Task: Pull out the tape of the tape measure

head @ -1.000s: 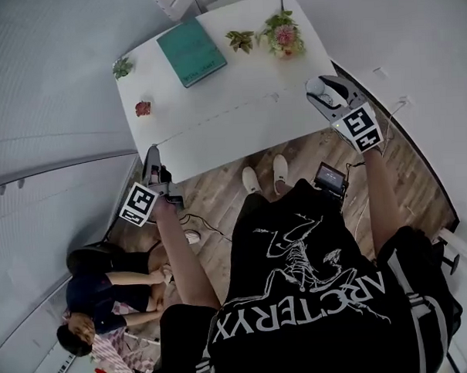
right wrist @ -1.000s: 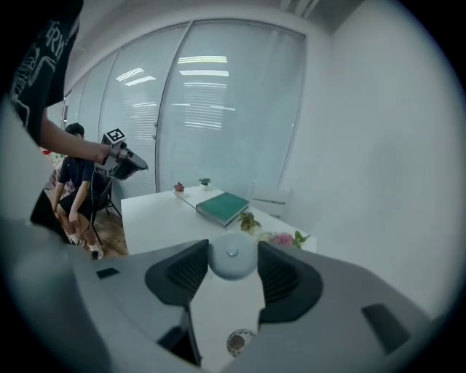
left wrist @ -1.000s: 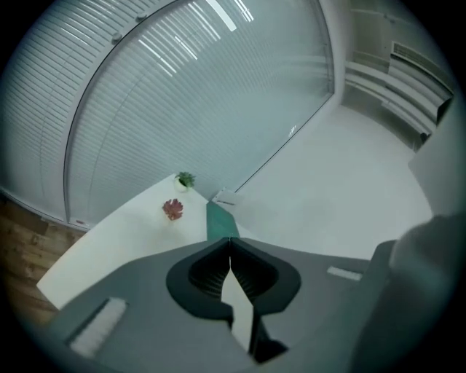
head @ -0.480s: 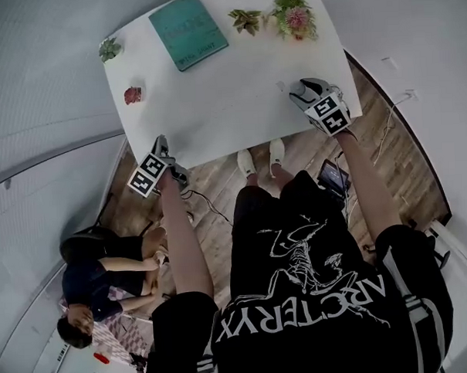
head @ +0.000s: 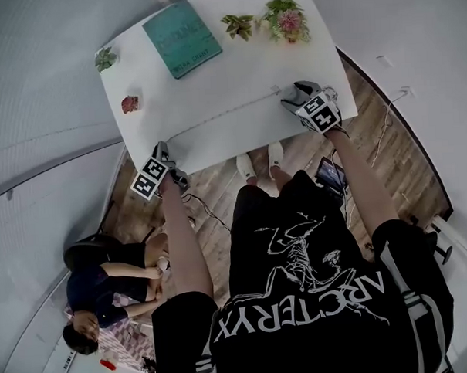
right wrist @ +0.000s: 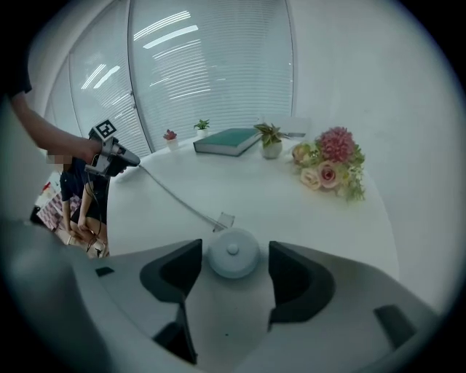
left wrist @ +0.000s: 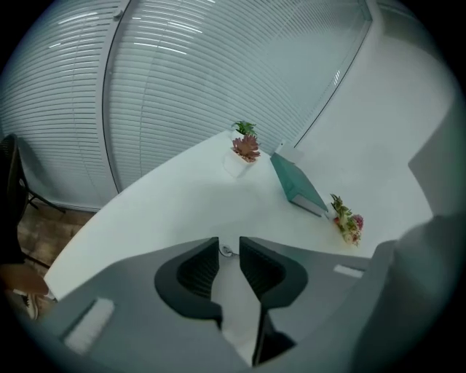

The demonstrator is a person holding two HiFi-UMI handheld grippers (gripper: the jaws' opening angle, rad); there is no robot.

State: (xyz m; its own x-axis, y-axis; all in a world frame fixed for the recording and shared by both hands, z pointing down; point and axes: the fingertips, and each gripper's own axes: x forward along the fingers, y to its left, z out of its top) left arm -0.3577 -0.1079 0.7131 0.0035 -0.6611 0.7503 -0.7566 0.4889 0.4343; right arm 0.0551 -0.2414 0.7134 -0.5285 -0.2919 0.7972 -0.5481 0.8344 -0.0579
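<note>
A round white tape measure case (right wrist: 233,253) rests on the white table (head: 213,74) between the jaws of my right gripper (right wrist: 235,248). These jaws have just been opening, with a small gap on each side of the case. The thin white tape (head: 223,114) lies across the table from the case to my left gripper (head: 163,152) at the table's near left edge. In the left gripper view the tape's end ring (left wrist: 228,251) lies just past the fingertips of the left gripper (left wrist: 228,246). Its jaws have just been opening to a narrow gap, and nothing is pinched.
A teal book (head: 181,39), two small potted plants (head: 239,23) and a flower bunch (head: 286,21) stand along the table's far side. A red plant (head: 129,104) sits at the left. A person (head: 106,284) sits on the floor at lower left. A small device (head: 329,174) lies on the wooden floor.
Both grippers came down from above the table to its surface, and the stretched tape now lies on the tabletop.
</note>
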